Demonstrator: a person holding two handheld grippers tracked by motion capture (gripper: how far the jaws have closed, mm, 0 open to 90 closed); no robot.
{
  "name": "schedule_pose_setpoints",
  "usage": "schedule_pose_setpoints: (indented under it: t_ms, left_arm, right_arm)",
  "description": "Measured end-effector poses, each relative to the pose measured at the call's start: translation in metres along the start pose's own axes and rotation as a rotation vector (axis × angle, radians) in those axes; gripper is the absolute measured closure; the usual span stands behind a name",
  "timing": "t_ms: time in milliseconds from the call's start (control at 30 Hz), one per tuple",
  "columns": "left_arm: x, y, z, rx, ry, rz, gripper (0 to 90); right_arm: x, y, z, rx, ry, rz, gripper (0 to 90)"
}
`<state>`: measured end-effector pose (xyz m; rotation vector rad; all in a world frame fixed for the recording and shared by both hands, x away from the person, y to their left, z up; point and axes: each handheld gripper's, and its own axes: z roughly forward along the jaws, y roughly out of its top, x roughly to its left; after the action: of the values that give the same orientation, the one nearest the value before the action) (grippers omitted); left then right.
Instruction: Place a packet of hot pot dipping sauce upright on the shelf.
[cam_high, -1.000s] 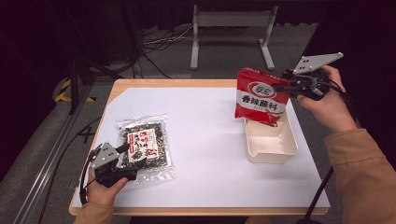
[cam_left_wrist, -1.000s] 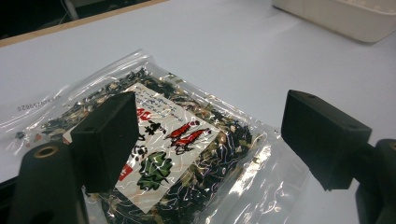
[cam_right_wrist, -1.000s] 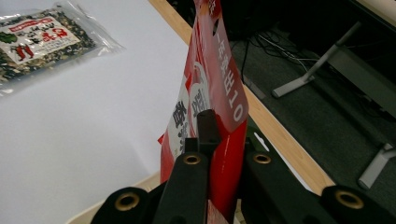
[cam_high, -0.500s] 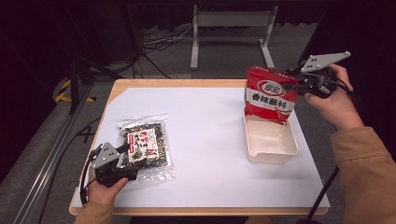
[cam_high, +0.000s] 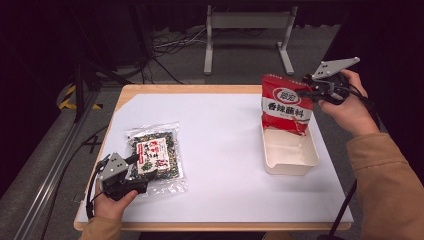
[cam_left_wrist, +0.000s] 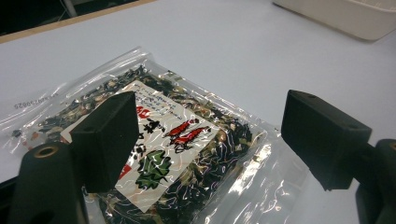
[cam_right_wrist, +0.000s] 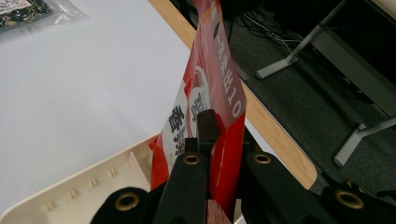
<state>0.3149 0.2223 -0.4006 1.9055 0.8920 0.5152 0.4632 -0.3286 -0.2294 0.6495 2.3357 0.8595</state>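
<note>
My right gripper (cam_high: 311, 91) is shut on the top corner of a red snack packet (cam_high: 286, 104), which hangs upright over the far end of a cream tray (cam_high: 289, 161). In the right gripper view the red packet (cam_right_wrist: 212, 88) sits pinched between the jaws of that gripper (cam_right_wrist: 212, 135), above the tray's rim (cam_right_wrist: 84, 184). A clear bag of dark dried seaweed (cam_high: 156, 155) lies flat at the front left. My left gripper (cam_high: 134, 167) rests open at the bag's near edge; in the left gripper view its jaws straddle the bag (cam_left_wrist: 187, 140) with a wide gap.
The table (cam_high: 225, 135) has a white top and a wooden edge. Beyond its far edge stand a grey metal stand (cam_high: 247, 35) and cables on the dark floor. A metal rail (cam_high: 55, 170) runs along the left side.
My right gripper has carried the red packet to the right and a little farther back, above the tray's far end. The left gripper and seaweed bag have stayed put.
</note>
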Motion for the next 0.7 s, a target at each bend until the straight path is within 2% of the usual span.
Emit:
schedule_pose_setpoints:
  t_ms: [133,233,400,533,700]
  left_arm:
    - [0.0,0.0,0.0,0.0,-0.001,-0.001,19.6]
    - [0.0,0.0,0.0,-0.001,-0.001,-0.004,19.7]
    - [0.0,0.0,0.0,-0.001,-0.001,-0.006,19.6]
    - [0.001,0.0,-0.001,-0.004,-0.003,-0.01,19.6]
    - [0.0,0.0,-0.001,-0.005,-0.003,-0.008,19.7]
  right_arm:
    - [0.003,0.003,0.004,-0.004,-0.005,-0.018,89.1]
    - [0.008,0.008,0.011,-0.019,0.01,-0.047,89.1]
    - [0.013,0.013,0.02,-0.036,0.033,-0.062,89.1]
    - [0.014,0.012,0.025,-0.052,0.048,-0.042,89.0]
    - [0.009,0.005,0.026,-0.065,0.038,0.024,88.8]
